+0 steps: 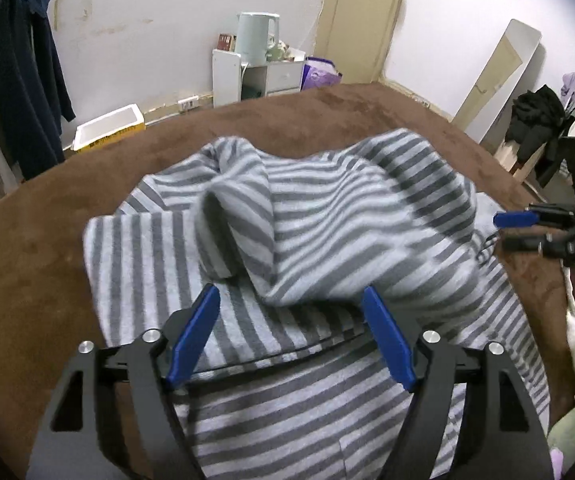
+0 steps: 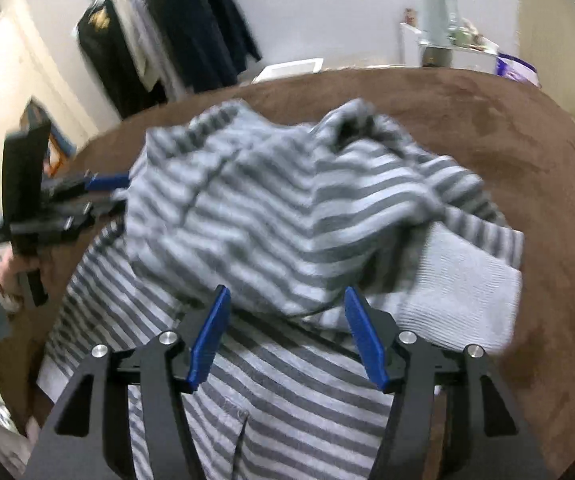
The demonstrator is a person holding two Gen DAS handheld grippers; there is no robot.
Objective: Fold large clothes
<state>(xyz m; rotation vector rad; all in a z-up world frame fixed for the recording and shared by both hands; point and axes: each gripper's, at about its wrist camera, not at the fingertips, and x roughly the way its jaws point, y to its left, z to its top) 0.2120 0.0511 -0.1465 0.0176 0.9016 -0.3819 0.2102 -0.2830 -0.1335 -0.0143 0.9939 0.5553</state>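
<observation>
A large grey-and-white striped garment lies bunched on the brown blanket, its upper part folded loosely over the flat lower part. It also shows in the right wrist view, with a plain grey cuff at its right. My left gripper is open and empty just above the garment's near part. My right gripper is open and empty over the same fold. The right gripper shows at the garment's right edge in the left wrist view. The left gripper shows at its left edge in the right wrist view.
A white cabinet with a kettle stands at the far wall beside a purple bag. Dark clothes hang at the left. A yellow-white box lies on the floor. A mirror leans at the right.
</observation>
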